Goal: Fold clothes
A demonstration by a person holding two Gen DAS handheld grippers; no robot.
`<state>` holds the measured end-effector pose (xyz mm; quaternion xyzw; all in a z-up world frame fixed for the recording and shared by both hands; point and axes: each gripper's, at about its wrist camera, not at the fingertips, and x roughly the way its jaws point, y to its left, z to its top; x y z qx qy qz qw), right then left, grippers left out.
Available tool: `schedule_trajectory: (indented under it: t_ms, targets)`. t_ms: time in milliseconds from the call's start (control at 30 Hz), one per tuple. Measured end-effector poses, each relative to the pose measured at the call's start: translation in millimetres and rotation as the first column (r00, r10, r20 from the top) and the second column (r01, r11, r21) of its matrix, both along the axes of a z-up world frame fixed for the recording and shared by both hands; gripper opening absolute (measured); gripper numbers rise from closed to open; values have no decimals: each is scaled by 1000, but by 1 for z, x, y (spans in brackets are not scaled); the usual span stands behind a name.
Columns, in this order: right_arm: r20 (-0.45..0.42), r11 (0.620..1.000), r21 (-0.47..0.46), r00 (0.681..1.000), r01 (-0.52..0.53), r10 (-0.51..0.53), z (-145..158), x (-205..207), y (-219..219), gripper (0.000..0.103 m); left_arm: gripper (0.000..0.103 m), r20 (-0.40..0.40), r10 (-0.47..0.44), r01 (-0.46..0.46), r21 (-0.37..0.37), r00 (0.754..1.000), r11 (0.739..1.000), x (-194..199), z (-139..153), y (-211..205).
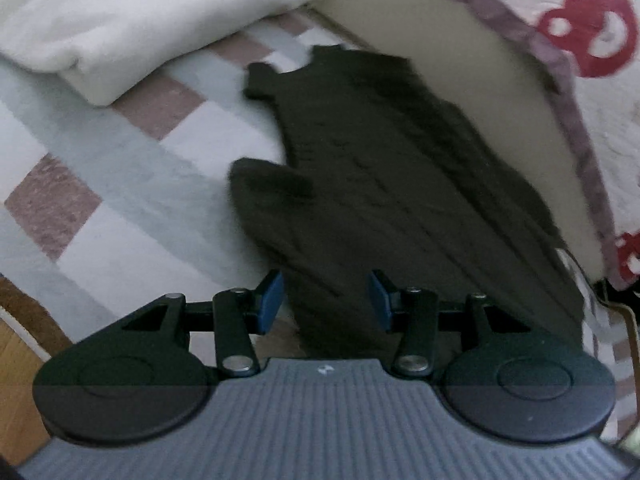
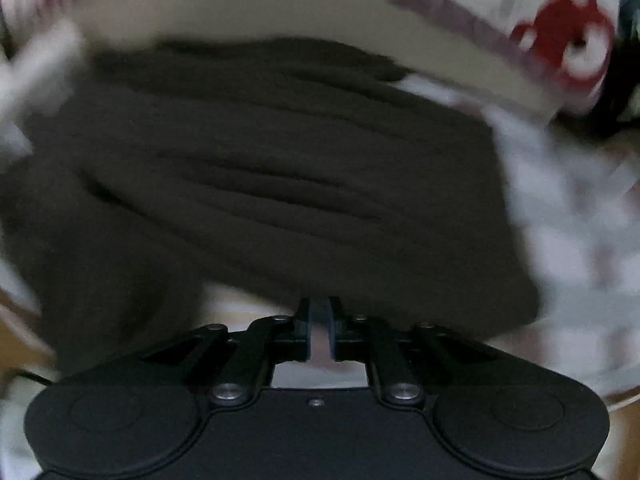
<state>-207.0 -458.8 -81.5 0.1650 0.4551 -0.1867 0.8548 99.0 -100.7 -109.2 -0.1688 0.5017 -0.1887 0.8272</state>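
A dark knitted garment [image 1: 384, 168] lies stretched out on a checked bedsheet [image 1: 120, 184], with a sleeve [image 1: 268, 188] sticking out to its left. My left gripper [image 1: 326, 300] stands open over the garment's near end, and the cloth runs between its blue pads [image 1: 272, 300] without being pinched. In the right wrist view the same garment [image 2: 280, 184] fills the middle, blurred and bunched in folds. My right gripper [image 2: 319, 312] is nearly closed, its fingertips pinching the garment's near edge, which hangs raised above pale bedding.
A folded white cloth [image 1: 152, 20] lies at the far left on the sheet. A quilt with red bear prints [image 1: 588, 24] and a purple border rises along the right, and it also shows across the top [image 2: 560, 52]. Wooden floor [image 1: 16, 368] shows at lower left.
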Motion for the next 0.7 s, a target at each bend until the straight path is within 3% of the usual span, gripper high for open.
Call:
schedule_trajectory:
  t_ms: [33, 67, 167, 333, 367, 467, 533, 567, 600, 633, 700]
  targets:
    - [62, 994, 109, 998, -21, 15, 1, -1, 4, 33, 48, 2, 2, -2, 7, 1000, 1000, 4, -2, -2]
    - [121, 981, 188, 992, -49, 27, 3, -1, 11, 50, 48, 3, 4, -4, 17, 1000, 1000, 8, -4, -4]
    - [198, 968, 193, 972, -164, 125, 11, 20, 49, 68, 48, 8, -4, 3, 64, 1000, 998, 13, -5, -12]
    - [126, 954, 70, 951, -291, 281, -5, 70, 112, 79, 55, 42, -20, 14, 124, 999, 992, 7, -7, -24]
    - [97, 953, 58, 951, -298, 292, -13, 82, 118, 87, 55, 49, -24, 17, 139, 998, 990, 6, -8, -27]
    - [-51, 954, -47, 955, -296, 294, -37, 102, 128, 89, 55, 36, -16, 11, 141, 999, 990, 5, -13, -24]
    - [-60, 954, -101, 959, -281, 276, -32, 94, 124, 78, 55, 7, 2, -2, 117, 1000, 993, 6, -17, -18]
    - [-50, 955, -124, 963, -270, 266, -25, 87, 120, 55, 55, -2, 5, -4, 108, 1000, 994, 6, -18, -15]
    - [-39, 955, -146, 966, -259, 256, -19, 80, 115, 25, 55, -9, 7, -6, 100, 1000, 995, 6, -19, -12]
    - [-28, 954, -169, 969, -248, 247, -12, 73, 111, 13, 55, -11, 6, -5, 96, 1000, 995, 6, -20, -10]
    - [-4, 951, -213, 973, -225, 229, 1, 58, 103, 14, 55, -7, 9, -9, 92, 1000, 996, 5, -21, -7]
